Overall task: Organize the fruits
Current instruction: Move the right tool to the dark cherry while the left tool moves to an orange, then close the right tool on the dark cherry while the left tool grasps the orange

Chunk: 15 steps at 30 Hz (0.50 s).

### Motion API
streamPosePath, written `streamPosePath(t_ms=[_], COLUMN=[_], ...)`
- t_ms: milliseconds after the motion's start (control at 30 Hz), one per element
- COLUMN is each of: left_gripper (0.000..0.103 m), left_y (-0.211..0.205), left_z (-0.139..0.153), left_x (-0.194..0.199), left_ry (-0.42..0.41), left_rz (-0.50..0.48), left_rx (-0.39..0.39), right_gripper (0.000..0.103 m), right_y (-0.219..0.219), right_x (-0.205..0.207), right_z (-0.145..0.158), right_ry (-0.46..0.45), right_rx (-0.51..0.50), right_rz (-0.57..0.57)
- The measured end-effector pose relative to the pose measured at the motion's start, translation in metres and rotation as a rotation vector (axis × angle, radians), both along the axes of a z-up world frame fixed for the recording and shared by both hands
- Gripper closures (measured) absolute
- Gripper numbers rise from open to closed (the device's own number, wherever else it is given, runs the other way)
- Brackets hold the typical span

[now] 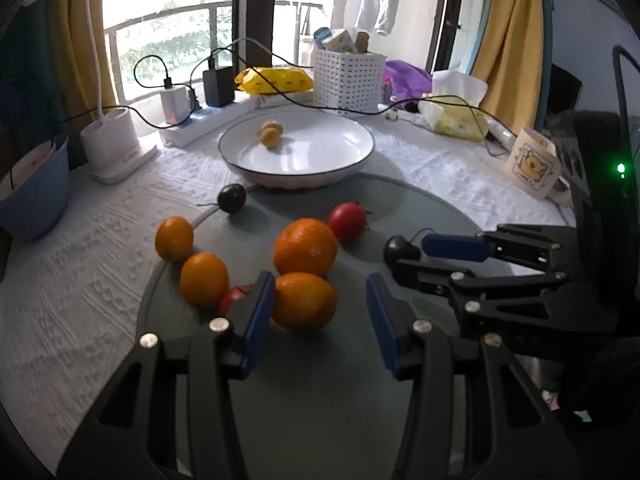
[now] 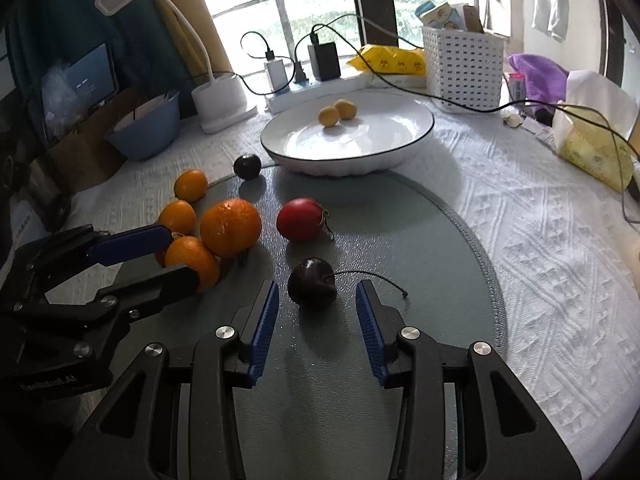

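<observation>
Left tongs (image 1: 320, 312) stand spread around the nearest orange (image 1: 305, 301); right tongs (image 2: 317, 312) stand spread just short of a dark cherry (image 2: 312, 283) (stem trailing right) on the counter (image 2: 540, 240).

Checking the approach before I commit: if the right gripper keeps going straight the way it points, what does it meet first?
Most likely the dark cherry. It lies on the grey mat just ahead of the right gripper, centred between its open fingers, untouched. Depth is hard to judge, so the fingertips might meet the mat first.
</observation>
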State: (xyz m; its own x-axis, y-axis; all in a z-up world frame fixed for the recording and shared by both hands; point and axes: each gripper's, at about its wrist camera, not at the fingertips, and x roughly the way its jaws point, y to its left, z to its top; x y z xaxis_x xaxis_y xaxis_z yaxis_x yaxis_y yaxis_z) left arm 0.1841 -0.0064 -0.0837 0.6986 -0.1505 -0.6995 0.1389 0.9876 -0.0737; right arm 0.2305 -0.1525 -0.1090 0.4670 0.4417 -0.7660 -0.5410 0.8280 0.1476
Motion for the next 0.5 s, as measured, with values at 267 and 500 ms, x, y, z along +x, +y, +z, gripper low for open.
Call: streamPosePath(t_ms=[267, 500], left_gripper=[0.055, 0.069], left_y=[-0.0028, 0.0026], left_z=[-0.0052, -0.0058], left_x=[0.0062, 0.0069], left_ry=[0.003, 0.008], left_rz=[-0.011, 0.002], left_rx=[0.048, 0.036], right_gripper=[0.062, 0.074], right_y=[0.0031, 0.0049], right_x=[0.0033, 0.0014], right_z=[-0.0034, -0.0029], right_ry=[0.003, -0.002], right_rx=[-0.010, -0.014], right_rz=[0.010, 0.021])
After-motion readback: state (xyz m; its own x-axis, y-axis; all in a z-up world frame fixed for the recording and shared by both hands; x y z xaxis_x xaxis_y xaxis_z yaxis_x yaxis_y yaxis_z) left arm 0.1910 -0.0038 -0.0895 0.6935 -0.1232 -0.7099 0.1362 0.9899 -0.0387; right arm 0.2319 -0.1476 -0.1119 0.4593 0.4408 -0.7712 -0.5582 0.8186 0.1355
